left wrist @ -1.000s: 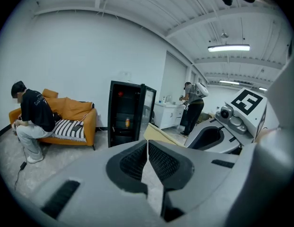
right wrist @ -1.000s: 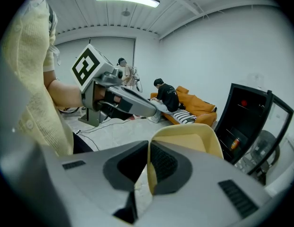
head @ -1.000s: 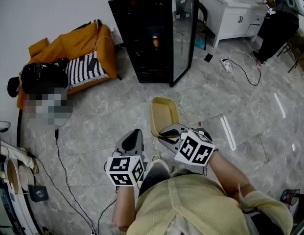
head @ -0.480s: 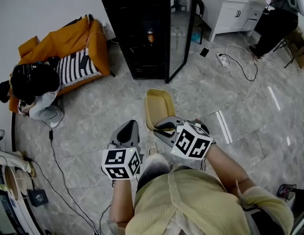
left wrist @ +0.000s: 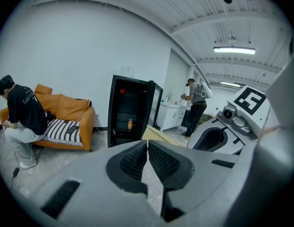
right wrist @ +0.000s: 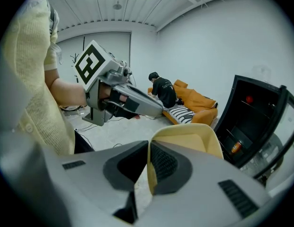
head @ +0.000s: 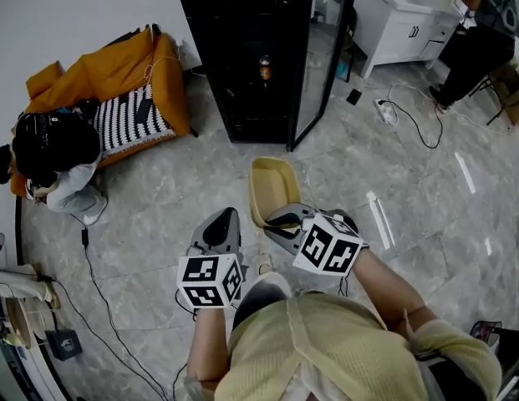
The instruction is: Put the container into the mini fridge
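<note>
A pale yellow container (head: 274, 189) was held out over the grey tiled floor (head: 150, 207), well apart from the fridge (head: 242, 57) and in front of its open side. In the head view its hollow side was turned up toward the camera. The right gripper (head: 272, 220) was clamped on the container's near rim. In the right gripper view the rim of the container (right wrist: 194, 138) was seen pinched between the two pads of that gripper (right wrist: 147, 161), with the rest of the tub standing out beyond the jaws.

The left gripper (head: 226, 221) was carried just beside the right one, apart from the container. In the left gripper view its jaws (left wrist: 147, 148) were seen brought together at the tips with nothing between them.

The black fridge stood against the wall, its glass door (head: 324, 53) swung wide to the right. A small orange can (head: 265, 68) was seen on a shelf inside; it also showed in the left gripper view (left wrist: 130, 124) and in the right gripper view (right wrist: 236, 147).

An orange sofa (head: 117, 82) with a striped cushion (head: 129, 115) was placed left of the fridge. A person in black (head: 52, 144) was seated at its end. A white cabinet (head: 401, 23) stood right of the fridge, and a second person (head: 476, 40) was seen beside it. A cable (head: 414, 115) was laid across the floor there.
</note>
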Demonstrator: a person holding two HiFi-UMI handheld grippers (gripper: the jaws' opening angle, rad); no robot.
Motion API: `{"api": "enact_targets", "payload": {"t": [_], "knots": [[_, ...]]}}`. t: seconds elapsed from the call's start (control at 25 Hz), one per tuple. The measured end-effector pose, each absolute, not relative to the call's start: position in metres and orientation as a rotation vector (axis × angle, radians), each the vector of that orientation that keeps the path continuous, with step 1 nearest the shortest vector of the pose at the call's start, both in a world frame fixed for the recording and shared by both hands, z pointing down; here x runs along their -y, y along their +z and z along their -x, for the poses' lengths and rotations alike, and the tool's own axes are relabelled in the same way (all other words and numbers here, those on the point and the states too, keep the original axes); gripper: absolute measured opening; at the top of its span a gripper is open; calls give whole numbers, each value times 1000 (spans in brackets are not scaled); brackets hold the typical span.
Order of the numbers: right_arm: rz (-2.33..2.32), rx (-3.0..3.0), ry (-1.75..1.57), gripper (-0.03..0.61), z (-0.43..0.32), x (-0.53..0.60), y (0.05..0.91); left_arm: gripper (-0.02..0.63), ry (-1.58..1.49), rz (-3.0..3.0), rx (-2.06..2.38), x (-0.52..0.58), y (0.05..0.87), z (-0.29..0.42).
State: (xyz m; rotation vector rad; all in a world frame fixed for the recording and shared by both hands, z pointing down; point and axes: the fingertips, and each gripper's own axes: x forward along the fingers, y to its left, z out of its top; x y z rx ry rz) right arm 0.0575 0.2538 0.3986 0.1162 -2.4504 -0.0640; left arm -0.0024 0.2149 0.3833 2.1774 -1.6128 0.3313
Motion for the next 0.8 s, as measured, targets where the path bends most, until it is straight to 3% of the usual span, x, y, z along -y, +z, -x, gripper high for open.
{"api": "enact_targets", "payload": {"t": [0.8], "knots": [[-143,2412,-54,37,29,-174,400,31,348,-2181,1570,-142,391,95]]}}
